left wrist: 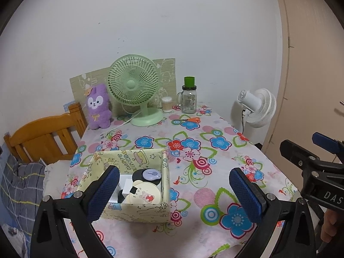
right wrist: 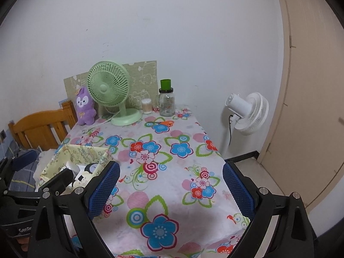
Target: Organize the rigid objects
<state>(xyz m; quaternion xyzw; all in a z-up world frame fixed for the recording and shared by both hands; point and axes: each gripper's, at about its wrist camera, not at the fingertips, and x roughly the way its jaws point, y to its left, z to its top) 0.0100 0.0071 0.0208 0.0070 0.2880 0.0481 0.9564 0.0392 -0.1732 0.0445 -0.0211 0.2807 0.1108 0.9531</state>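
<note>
A pale yellow patterned box [left wrist: 137, 211] stands on the floral tablecloth [left wrist: 193, 150] at the near left. It holds a round cream lid [left wrist: 146, 193], a lilac round case [left wrist: 151, 175], a black disc and white items. My left gripper [left wrist: 174, 193] is open and empty, its left finger just in front of the box. My right gripper [right wrist: 171, 188] is open and empty over the near middle of the table. The box [right wrist: 81, 150] lies to its left. Orange-handled scissors [left wrist: 189, 119] lie at the back of the table.
At the table's back stand a green desk fan [left wrist: 134, 88], a purple plush toy [left wrist: 98, 107], a cotton-swab jar [left wrist: 167, 104] and a glass jar with a green cap [left wrist: 189, 96]. A white floor fan [left wrist: 259, 107] stands right of the table, a wooden bed frame [left wrist: 43, 137] left.
</note>
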